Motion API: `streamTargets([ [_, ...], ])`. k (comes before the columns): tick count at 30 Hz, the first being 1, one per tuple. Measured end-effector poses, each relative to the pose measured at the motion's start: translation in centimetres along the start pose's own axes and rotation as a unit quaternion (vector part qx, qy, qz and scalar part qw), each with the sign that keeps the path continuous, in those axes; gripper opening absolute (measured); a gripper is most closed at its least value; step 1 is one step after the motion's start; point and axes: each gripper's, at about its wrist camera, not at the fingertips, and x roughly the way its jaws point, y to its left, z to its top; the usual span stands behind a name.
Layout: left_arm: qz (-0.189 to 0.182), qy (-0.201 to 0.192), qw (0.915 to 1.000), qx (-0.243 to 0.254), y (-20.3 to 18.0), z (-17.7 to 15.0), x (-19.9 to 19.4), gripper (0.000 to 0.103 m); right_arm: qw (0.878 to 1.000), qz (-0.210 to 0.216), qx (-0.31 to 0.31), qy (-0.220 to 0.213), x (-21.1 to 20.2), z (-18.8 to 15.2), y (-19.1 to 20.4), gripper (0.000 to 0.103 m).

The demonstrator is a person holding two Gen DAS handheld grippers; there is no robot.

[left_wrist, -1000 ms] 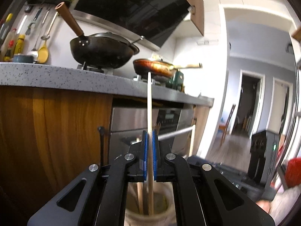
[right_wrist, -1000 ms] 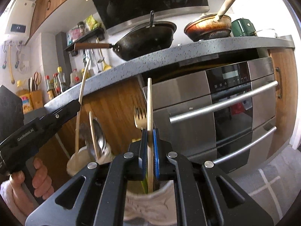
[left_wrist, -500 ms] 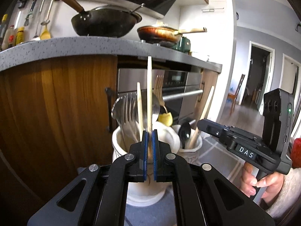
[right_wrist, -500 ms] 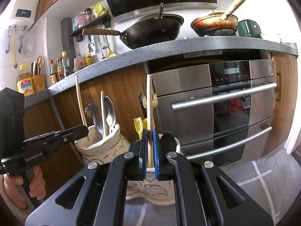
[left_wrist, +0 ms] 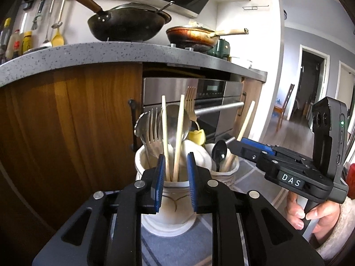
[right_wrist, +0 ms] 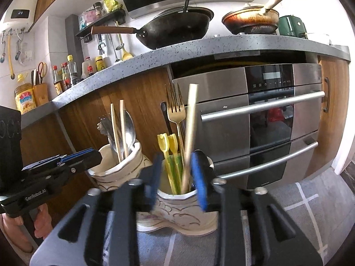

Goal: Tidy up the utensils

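A pale wooden chopstick [left_wrist: 178, 139] stood tilted in a white ceramic holder [left_wrist: 170, 201] on the grey floor mat [left_wrist: 177, 248], between the blue pads of the left gripper [left_wrist: 175, 170], whose jaws were opening, touching nothing. Forks [left_wrist: 153, 128] and a spoon [left_wrist: 175, 122] crowded it. Beside it, the right gripper [right_wrist: 177, 173] was likewise opening around a second chopstick [right_wrist: 189, 133] in another holder [right_wrist: 177, 210], before the oven [right_wrist: 266, 122].
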Motion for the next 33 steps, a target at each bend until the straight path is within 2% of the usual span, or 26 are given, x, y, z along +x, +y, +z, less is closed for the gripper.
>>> streamTargets([
  [2, 0.002, -0.002, 1.0000, -0.005, 0.0, 0.1, -0.8, 0.023, 1.000, -0.003, -0.001, 0.001, -0.6, 0.0, 0.2, 0.035],
  [3, 0.003, -0.003, 1.0000, -0.006, 0.0, 0.1, -1.1, 0.024, 1.000, -0.004, -0.001, 0.000, -1.0, 0.1, 0.3, 0.040],
  [9, 0.009, -0.007, 0.9998, -0.017, -0.5, -0.2, -3.9, 0.043, 1.000, -0.014, -0.004, 0.002, -4.0, -0.4, 0.9, 0.052],
  [14, 0.020, -0.011, 0.9995, -0.020, -1.2, -0.9, -6.7, 0.068, 0.999, -0.026, -0.017, 0.012, -6.6, -1.2, 1.7, 0.067],
  [17, 0.024, -0.014, 0.9992, -0.030, -1.7, -1.5, -8.2, 0.078, 0.999, -0.029, -0.031, 0.016, -8.1, -1.9, 2.5, 0.074],
  [21, 0.040, -0.005, 0.9987, -0.032, -2.5, -2.0, -9.2, 0.083, 0.998, -0.038, -0.047, 0.022, -9.9, -2.8, 3.7, 0.084],
  [23, 0.055, -0.003, 0.9979, -0.033, -3.0, -2.1, -9.6, 0.090, 0.998, -0.041, -0.050, 0.019, -10.8, -3.0, 4.2, 0.091],
  [26, 0.086, -0.010, 0.9960, -0.021, -4.1, -2.3, -10.5, 0.094, 0.997, -0.049, -0.053, 0.014, -12.1, -3.3, 4.7, 0.097],
  [28, 0.108, -0.017, 0.9940, -0.008, -4.8, -2.4, -10.7, 0.095, 0.997, -0.057, -0.053, 0.009, -12.9, -3.4, 4.8, 0.097],
  [33, 0.131, -0.011, 0.9913, 0.005, -5.5, -3.1, -11.4, 0.096, 0.996, -0.076, -0.050, 0.002, -14.2, -3.4, 4.8, 0.097],
])
